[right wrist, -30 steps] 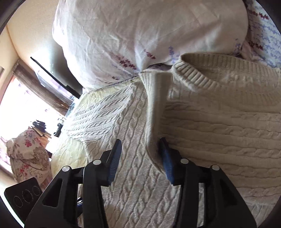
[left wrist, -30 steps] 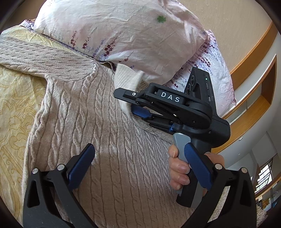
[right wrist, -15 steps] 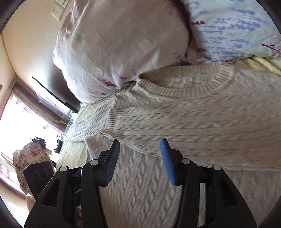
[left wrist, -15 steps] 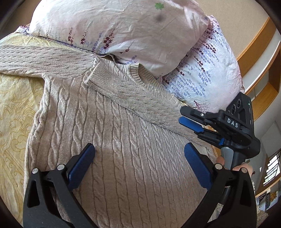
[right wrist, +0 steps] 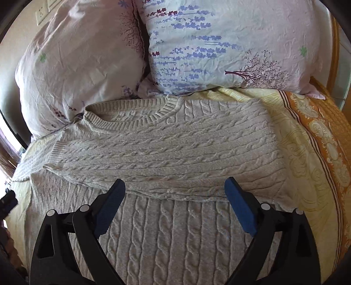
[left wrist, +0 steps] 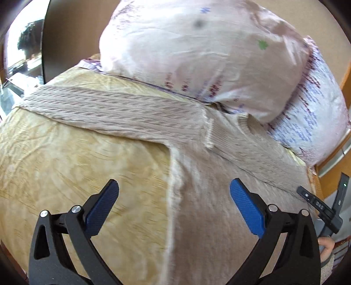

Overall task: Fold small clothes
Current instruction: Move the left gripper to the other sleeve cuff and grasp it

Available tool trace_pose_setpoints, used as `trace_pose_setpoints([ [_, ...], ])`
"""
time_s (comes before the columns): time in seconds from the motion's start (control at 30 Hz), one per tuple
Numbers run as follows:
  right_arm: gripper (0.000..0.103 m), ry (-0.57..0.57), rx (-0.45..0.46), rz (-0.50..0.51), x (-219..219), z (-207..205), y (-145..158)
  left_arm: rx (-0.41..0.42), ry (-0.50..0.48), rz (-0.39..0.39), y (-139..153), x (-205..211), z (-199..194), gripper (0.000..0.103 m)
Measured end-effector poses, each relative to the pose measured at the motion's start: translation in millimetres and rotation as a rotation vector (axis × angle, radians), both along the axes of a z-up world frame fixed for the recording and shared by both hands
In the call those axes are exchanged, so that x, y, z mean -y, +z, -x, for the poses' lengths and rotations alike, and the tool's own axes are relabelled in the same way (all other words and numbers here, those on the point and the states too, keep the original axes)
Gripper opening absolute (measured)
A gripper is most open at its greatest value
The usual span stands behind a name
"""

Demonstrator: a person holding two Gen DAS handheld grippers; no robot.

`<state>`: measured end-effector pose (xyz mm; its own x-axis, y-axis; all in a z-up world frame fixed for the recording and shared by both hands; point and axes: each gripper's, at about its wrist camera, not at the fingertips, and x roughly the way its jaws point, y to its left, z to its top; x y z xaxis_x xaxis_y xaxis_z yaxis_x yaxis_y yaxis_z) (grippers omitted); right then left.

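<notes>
Right tongs (right wrist: pixel 174 206) have let the sleeve drop across the sweater (right wrist: pixel 166 149) — both tongs apart; only left tongs (left wrist: pixel 174 207) view shows the outstretched sleeve (left wrist: pixel 114 109).

You see two floral pillows (right wrist: pixel 230 43) at 12 o'clock, yellow patterned bedspread (left wrist: pixel 76 171) below, wall socket (right wrist: pixel 42 14) at 11 o'clock.

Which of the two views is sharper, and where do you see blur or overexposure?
The right wrist view is sharper: the cable knit of the sweater and the pillow print are crisp; only its left edge is washed out. The left wrist view shows motion blur on the sweater, the bedspread and the pillow, and the window is overexposed. Both views bend toward the edges.
</notes>
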<state>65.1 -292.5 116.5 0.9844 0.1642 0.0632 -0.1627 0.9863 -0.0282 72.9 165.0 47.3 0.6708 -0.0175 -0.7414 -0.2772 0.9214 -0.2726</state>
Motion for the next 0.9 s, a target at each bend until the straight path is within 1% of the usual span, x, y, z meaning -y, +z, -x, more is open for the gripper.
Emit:
trace_pose_setpoints([
  [0.07, 0.098, -0.024, -0.006, 0.023, -2.3, -1.1, -1.7, -0.048, 0.047, -0.047, 1.1, -25.5, -4.8, 0.101],
  [0.13, 0.102, -0.027, -0.022, 0.045, -7.3, -3.9, -2.2, -0.084, 0.085, -0.077, 1.6, -48.3, -9.1, 0.101],
  [0.2, 0.102, -0.021, -0.034, 0.058, -9.3, -6.0, -3.4, -0.107, 0.134, -0.075, 2.0, -72.8, -11.6, 0.101],
  [0.27, 0.102, -0.01, -0.033, 0.053, -8.3, -3.6, -3.2, -0.113, 0.17, -0.007, 1.0, -97.6, -13.5, 0.101],
  [0.37, 0.102, 0.025, -0.032, 0.025, -3.3, -2.9, -1.7, -0.114, 0.236, 0.134, -5.0, -127.9, -14.8, 0.1],
  [0.43, 0.102, 0.04, -0.03, 0.013, -1.0, -2.2, -1.8, -0.109, 0.278, 0.201, -8.6, -142.2, -16.3, 0.09],
  [0.47, 0.102, 0.043, -0.029, 0.01, -0.5, -1.8, -2.0, -0.109, 0.295, 0.232, -10.4, -148.6, -17.6, 0.088],
  [0.5, 0.102, 0.045, -0.029, 0.008, -0.3, -1.6, -2.0, -0.09, 0.313, 0.256, -9.7, -154.4, -18.6, 0.087],
  [0.6, 0.102, 0.052, -0.027, 0.002, 0.3, -1.4, -2.6, -0.067, 0.369, 0.341, -10.6, -168.2, -22.9, 0.084],
  [0.67, 0.102, 0.058, -0.026, -0.004, 0.8, -1.3, -3.1, -0.045, 0.4, 0.4, -12.0, -175.0, -24.8, 0.08],
  [0.73, 0.102, 0.063, -0.025, -0.01, 1.4, -2.1, -2.9, -0.03, 0.429, 0.445, -13.9, -181.2, -25.2, 0.065],
  [0.77, 0.102, 0.065, -0.024, -0.012, 1.5, -1.8, -2.8, -0.023, 0.437, 0.472, -15.5, -183.8, -25.6, 0.06],
  [0.8, 0.102, 0.068, -0.024, -0.015, 1.8, -1.6, -2.7, -0.018, 0.44, 0.511, -18.9, -185.7, -26.1, 0.048],
  [0.83, 0.102, 0.072, -0.023, -0.02, 2.2, -1.2, -3.0, -0.006, 0.448, 0.545, -22.3, -187.2, -25.7, 0.041],
  [0.87, 0.102, 0.077, -0.022, -0.026, 2.9, -0.9, -3.0, 0.005, 0.462, 0.568, -24.9, -188.7, -24.7, 0.037],
  [0.9, 0.102, 0.085, -0.021, -0.032, 4.0, -0.5, -2.8, 0.014, 0.478, 0.587, -27.5, -190.0, -23.7, 0.03],
])
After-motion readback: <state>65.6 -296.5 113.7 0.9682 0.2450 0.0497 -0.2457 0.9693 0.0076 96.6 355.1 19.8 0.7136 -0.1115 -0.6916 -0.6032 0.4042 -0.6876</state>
